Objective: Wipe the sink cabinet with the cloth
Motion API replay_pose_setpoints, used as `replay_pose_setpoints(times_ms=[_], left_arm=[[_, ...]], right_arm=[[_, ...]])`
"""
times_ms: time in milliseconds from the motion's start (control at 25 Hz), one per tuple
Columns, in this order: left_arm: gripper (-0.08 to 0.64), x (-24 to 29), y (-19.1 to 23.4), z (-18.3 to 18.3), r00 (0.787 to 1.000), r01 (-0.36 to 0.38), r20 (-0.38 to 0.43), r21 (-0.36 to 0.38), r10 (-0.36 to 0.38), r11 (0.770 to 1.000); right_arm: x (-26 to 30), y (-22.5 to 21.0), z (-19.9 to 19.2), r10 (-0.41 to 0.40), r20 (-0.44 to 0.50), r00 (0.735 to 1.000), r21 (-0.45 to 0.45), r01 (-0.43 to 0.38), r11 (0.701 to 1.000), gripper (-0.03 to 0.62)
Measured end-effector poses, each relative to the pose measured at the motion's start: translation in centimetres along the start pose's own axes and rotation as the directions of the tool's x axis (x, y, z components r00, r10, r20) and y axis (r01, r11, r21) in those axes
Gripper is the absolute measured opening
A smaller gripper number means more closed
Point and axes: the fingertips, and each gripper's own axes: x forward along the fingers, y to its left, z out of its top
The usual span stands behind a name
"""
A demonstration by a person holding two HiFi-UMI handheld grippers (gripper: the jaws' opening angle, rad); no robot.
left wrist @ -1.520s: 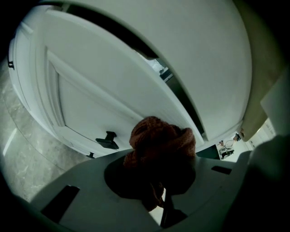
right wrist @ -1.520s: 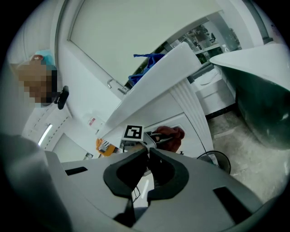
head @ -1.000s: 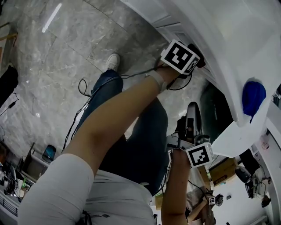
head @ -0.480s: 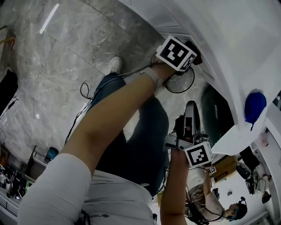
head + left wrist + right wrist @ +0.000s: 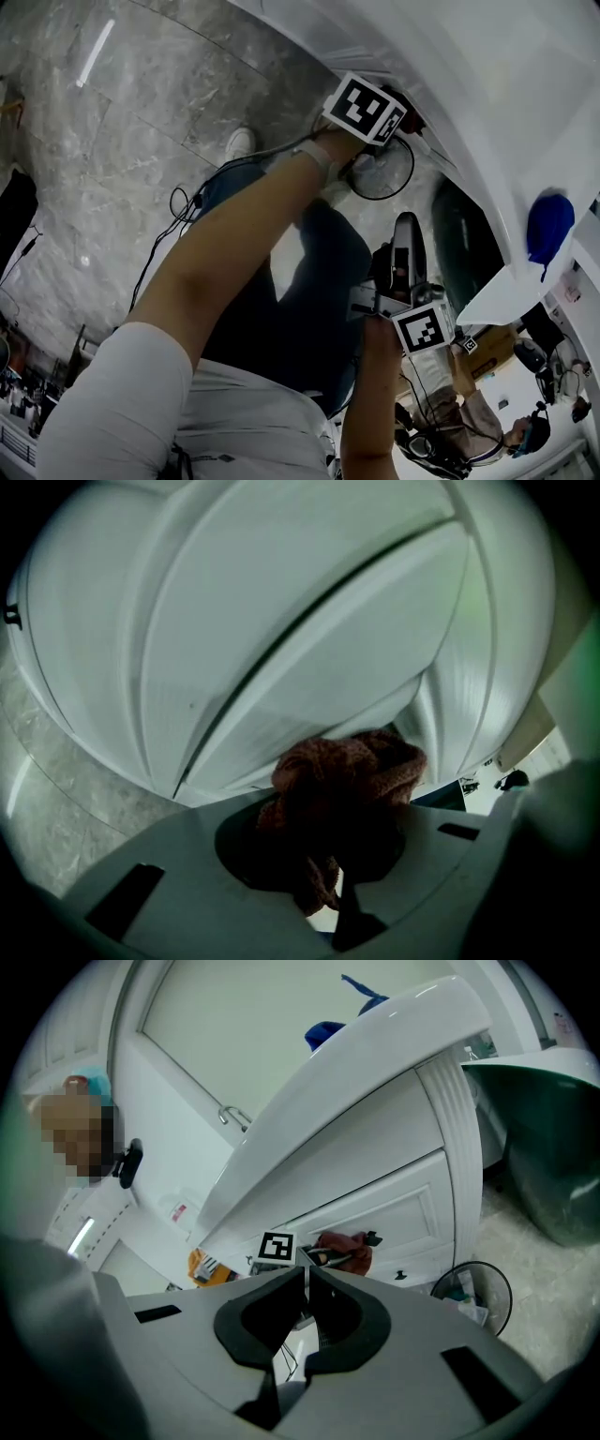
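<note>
A reddish-brown cloth is bunched between the jaws of my left gripper and pressed against the white panelled door of the sink cabinet. In the head view, the left gripper reaches up to the cabinet at arm's length. From the right gripper view, the cloth rests on the cabinet door below the white countertop. My right gripper is shut and holds nothing. It hangs low, away from the cabinet.
A small round fan and a dark green bin stand on the marble floor by the cabinet. Something blue lies on the countertop edge. Cables trail across the floor. Another person is at the lower right.
My left gripper with the cloth has slid a little up and to the left along the cabinet. The fan has come into the head view. The right gripper has hardly moved.
</note>
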Motion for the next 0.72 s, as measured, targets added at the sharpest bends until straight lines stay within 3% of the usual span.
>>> replay_pose_setpoints(times_ms=[240,720], left_arm=[[0.066,2.6,0.5,-1.6,0.999,-0.013,-0.040,0.025,0.014,1.000],[0.066,4.8,0.2,-2.8,1.000,-0.014,0.013,0.015,0.014,1.000]], right_arm=[[-0.4,-2.1,0.4,-0.020,0.023,1.000,0.007,0.020,1.000,0.032],[-0.7,-4.9,1.0,0.039,0.027,0.999,-0.020,-0.038,0.999,0.032]])
